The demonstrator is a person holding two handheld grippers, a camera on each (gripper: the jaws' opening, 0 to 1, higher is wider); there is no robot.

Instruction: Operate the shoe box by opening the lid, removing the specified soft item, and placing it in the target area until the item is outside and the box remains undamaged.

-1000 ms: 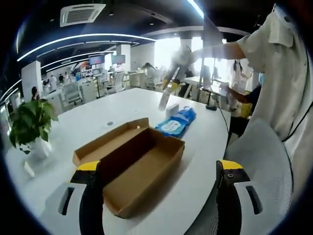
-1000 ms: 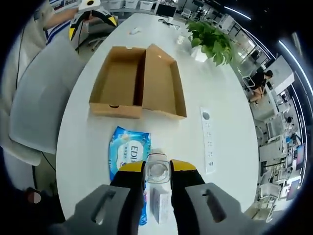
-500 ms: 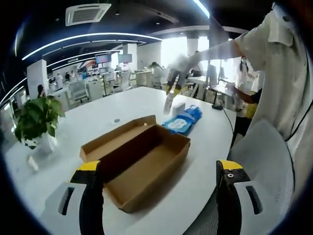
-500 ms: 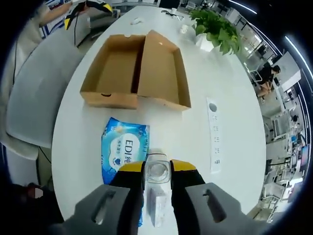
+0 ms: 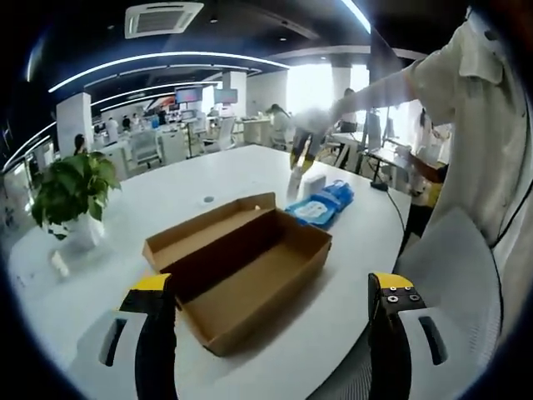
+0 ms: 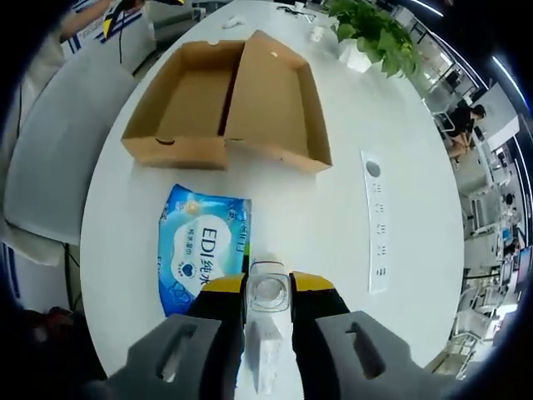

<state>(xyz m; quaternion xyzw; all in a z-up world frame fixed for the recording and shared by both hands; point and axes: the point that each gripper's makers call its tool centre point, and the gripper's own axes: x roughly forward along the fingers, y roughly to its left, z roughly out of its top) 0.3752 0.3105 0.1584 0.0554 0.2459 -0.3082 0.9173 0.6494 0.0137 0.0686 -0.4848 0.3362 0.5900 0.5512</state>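
Two grippers working: right gripper (image 6: 268,292), jaws clamped on a clear bottle (image 6: 267,292), is hanging over a small white box (image 6: 263,360) w/ the blue wipes pack (image 6: 203,257) lying beside it on the white table (image 6: 333,217). Left gripper (image 5: 271,300) is sitting w/ jaws wide apart, holding nothing, near the table edge. Shoe box (image 6: 229,108) is lying open mid-table, lid folded flat. Potted plant (image 5: 71,187) is standing by the far edge.

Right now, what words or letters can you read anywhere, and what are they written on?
"EDI", then Chinese characters that look like "纯水": on the blue wipes pack lying on the white table.
Smaller print on the wipes pack: too small to read.
Marks on the white strip on the table: too small to read.
Cardboard shoe box: no text visible.
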